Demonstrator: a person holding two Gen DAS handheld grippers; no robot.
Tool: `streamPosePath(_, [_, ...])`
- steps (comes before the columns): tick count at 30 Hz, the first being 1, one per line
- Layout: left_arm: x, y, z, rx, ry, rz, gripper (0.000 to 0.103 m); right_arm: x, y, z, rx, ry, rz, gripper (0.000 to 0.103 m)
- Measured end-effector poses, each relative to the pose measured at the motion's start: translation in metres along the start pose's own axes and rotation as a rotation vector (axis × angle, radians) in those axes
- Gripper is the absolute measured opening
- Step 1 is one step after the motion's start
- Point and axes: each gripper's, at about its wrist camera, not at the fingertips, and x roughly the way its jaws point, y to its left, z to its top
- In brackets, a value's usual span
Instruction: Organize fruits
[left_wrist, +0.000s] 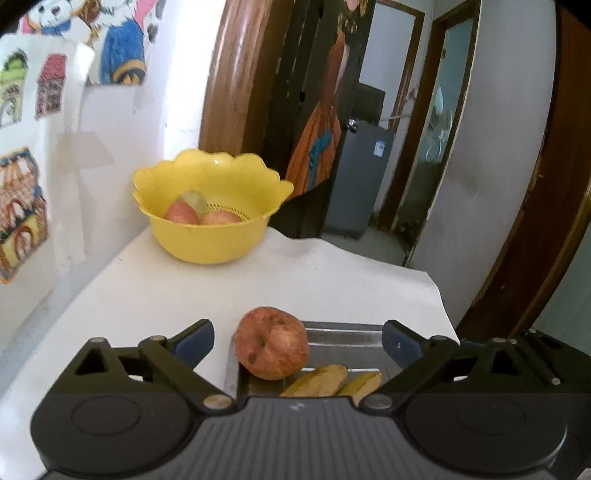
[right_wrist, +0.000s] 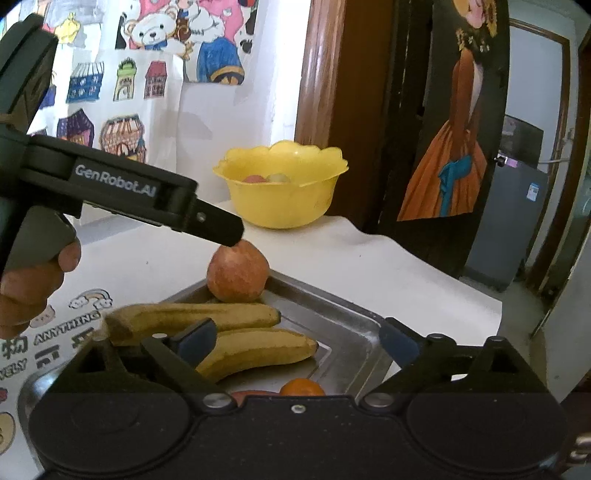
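Observation:
A red apple sits at the far corner of a steel tray, between the spread fingers of my open left gripper. Two bananas lie in the tray below it. A yellow scalloped bowl at the table's far end holds fruit. In the right wrist view the left gripper hovers just over the apple. My right gripper is open and empty above the bananas and an orange in the tray. The bowl stands behind.
The white table runs along a wall with cartoon pictures on the left. Its right edge drops off toward a doorway and a dark door with a painted figure. A printed sheet lies left of the tray.

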Motion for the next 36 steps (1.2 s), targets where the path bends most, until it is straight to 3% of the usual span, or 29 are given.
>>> streamPosePath(18, [-0.074,0.001,0.001,-0.006,-0.094,0.039,0.102,-0.079,0.030,0.013,0.041,-0.128,-0.079,0.102])
streamPosePath(36, [-0.153,0.019,-0.023,-0.006,-0.144,0.109,0.102,-0.157,0.091,0.009,0.110,-0.230,-0.066,0.102])
